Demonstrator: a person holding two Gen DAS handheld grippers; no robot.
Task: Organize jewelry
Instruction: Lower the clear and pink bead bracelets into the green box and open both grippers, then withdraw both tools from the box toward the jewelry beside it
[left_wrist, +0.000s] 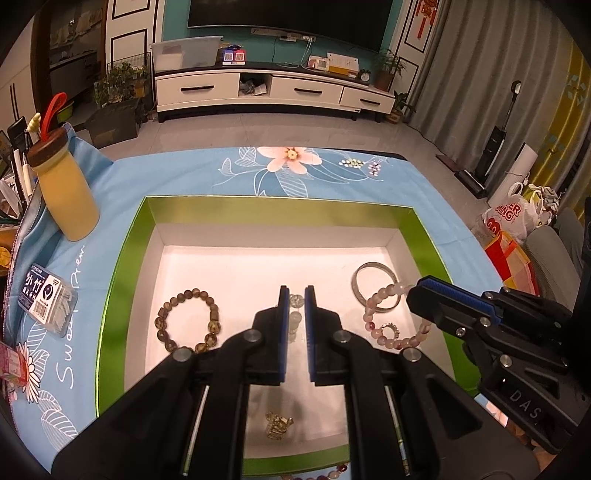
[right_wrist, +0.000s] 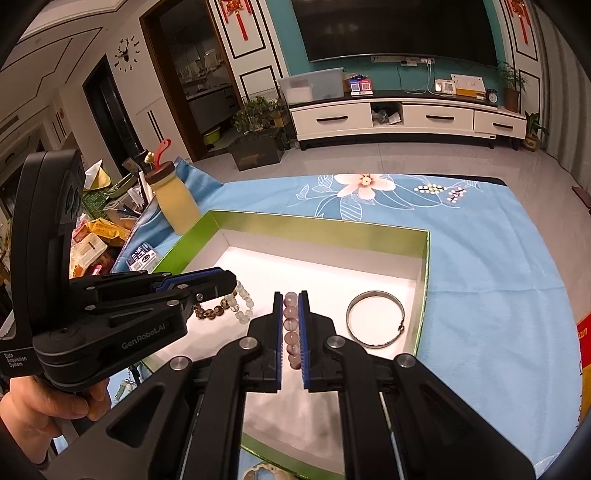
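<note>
A green-rimmed box with a white floor holds the jewelry. My left gripper is shut on a clear bead bracelet, which hangs from its tip in the right wrist view. My right gripper is shut on a pink bead bracelet, seen over the box in the left wrist view. A brown bead bracelet lies at the left, a silver bangle at the right. A small beaded ring and a gold trinket lie on the box floor.
The box sits on a blue floral cloth. A yellow bottle with a brown lid and a pack of floss picks stand left of the box. More beads lie at the near edge outside the box.
</note>
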